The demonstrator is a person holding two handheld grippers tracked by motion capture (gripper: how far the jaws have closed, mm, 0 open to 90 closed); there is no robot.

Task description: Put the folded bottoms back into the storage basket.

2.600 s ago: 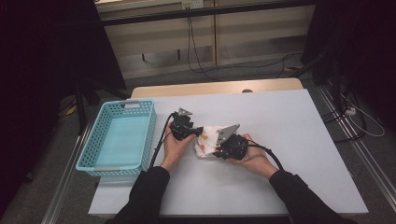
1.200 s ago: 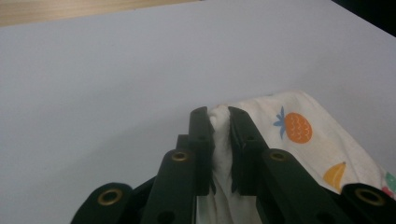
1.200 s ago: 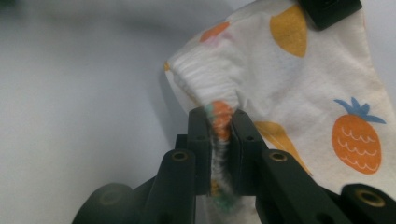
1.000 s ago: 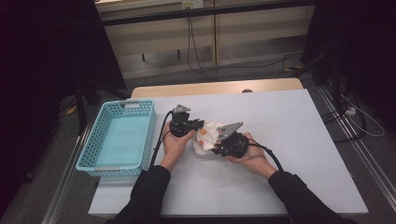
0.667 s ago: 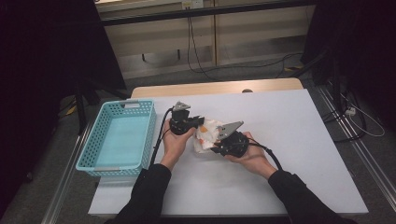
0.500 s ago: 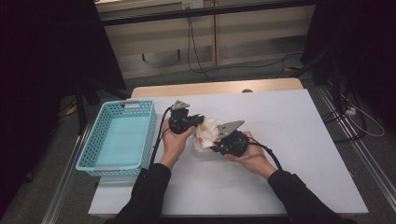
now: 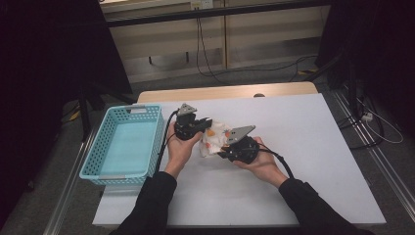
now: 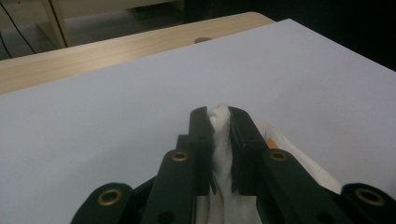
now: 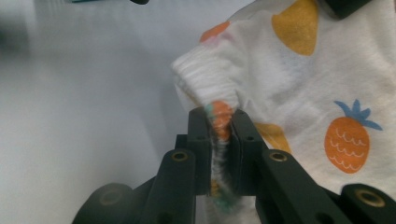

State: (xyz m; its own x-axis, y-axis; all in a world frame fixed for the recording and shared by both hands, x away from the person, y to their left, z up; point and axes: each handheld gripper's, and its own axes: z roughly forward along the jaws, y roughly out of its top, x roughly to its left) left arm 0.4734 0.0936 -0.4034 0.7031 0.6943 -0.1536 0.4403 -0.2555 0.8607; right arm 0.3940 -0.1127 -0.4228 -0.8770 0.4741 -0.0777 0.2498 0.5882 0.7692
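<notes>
A small white cloth (image 7: 215,138) printed with orange pineapples lies bunched on the white table (image 7: 303,147), held between both hands. My left gripper (image 7: 205,125) pinches its far left edge; in the left gripper view a fold of white cloth (image 8: 220,140) is squeezed between the black jaws. My right gripper (image 7: 221,152) grips the near edge; in the right gripper view a ribbed hem of the cloth (image 9: 219,122) is clamped between the jaws, and the rest of the fabric (image 9: 317,84) spreads to the right with a pineapple print (image 9: 346,140).
A light blue plastic basket (image 7: 125,147) stands at the table's left edge, nothing in it. A wooden strip (image 7: 230,92) runs along the far edge. Cables trail from both grippers toward the person's forearms.
The left gripper has shifted slightly up and away with its edge of the cloth. The right gripper has stayed where it was.
</notes>
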